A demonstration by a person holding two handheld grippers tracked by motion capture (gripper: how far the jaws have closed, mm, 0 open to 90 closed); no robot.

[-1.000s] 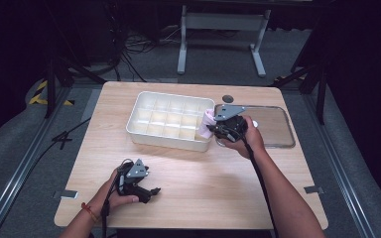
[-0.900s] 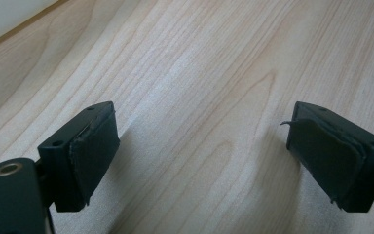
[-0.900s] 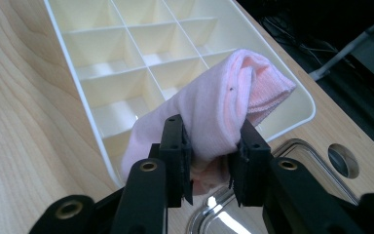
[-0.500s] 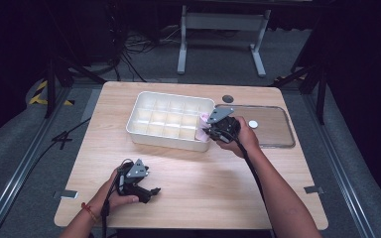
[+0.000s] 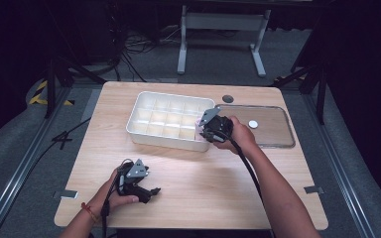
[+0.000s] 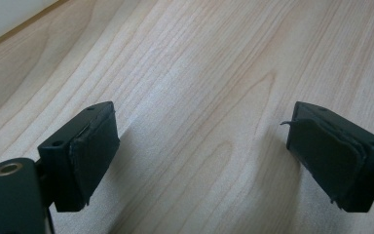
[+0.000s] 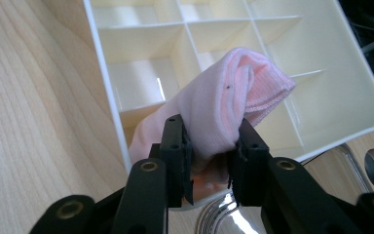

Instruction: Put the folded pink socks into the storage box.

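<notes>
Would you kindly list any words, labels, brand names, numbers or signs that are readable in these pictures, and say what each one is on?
None: no readable text anywhere.
The white plastic divided tray, the pink folded cloth, the clear flat lid and the light wooden table carry no legible lettering.

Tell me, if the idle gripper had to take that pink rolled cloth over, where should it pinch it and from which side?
Probably the free rolled end of the pink cloth, coming from over the white divided tray, opposite the right gripper. That gripper's jaws are shut on the lower end, while the folded end sticks out bare and thick enough to pinch. The left gripper is open over bare table.
</notes>
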